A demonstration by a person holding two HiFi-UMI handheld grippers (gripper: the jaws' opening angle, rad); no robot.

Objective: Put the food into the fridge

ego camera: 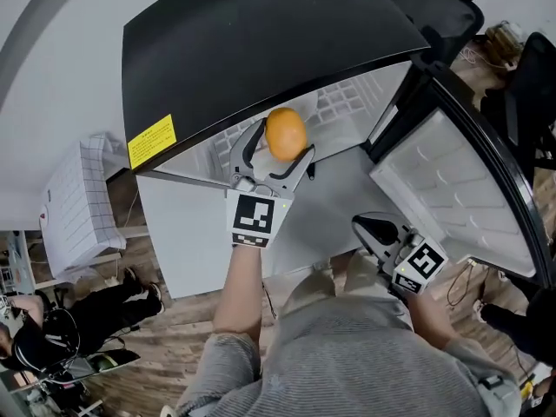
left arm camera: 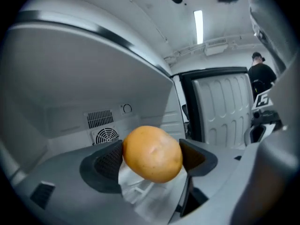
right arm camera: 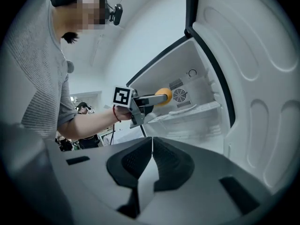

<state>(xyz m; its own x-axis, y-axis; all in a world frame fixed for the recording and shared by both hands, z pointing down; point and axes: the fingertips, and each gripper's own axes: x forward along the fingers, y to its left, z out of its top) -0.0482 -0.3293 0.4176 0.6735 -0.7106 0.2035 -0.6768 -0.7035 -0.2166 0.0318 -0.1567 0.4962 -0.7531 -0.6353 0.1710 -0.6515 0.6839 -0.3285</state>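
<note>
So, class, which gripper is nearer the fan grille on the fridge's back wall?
Left. The left gripper, holding the orange food, reaches inside the fridge toward the grille; the right gripper hangs shut outside, beside the door.

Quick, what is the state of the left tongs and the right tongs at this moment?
Left tongs: closed, holding the round orange food.
Right tongs: closed, holding nothing.

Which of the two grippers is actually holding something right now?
The left gripper: its jaws clamp a round orange fruit at the open black fridge. The right gripper has its jaws shut together on nothing.
</note>
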